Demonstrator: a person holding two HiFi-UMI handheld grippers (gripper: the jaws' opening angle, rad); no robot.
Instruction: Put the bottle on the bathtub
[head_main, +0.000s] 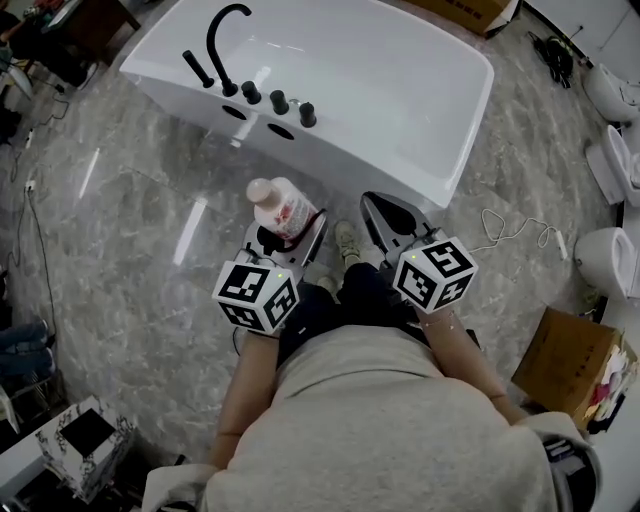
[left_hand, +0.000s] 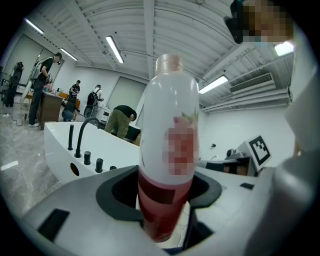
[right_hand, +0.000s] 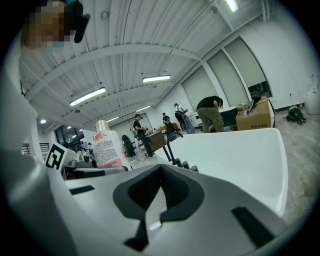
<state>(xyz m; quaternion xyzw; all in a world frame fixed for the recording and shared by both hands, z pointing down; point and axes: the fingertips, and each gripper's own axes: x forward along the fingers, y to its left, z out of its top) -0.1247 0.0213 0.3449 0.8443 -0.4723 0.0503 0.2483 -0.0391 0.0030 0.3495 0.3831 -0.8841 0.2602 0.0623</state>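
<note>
**Bottle** (head_main: 281, 208): white plastic with a pink cap and a red lower band. It stands upright, clamped low on its body by the left gripper (head_main: 287, 232), over the floor just short of the bathtub (head_main: 350, 155).
**Handling:** probably light, stiff-walled and smooth, so liable to slip. A low grip leaves it top-heavy; mid-body would be steadier.
**Right gripper** (head_main: 390, 215): jaws together, nothing between them.
**Not visible:** bottle base, fill level and label print.

Glossy grey marble floor (head_main: 120, 250), cardboard box (head_main: 572, 362) (lower right), ribbed white ceiling (right_hand: 150, 40) with strip lights (right_hand: 87, 96).
</note>
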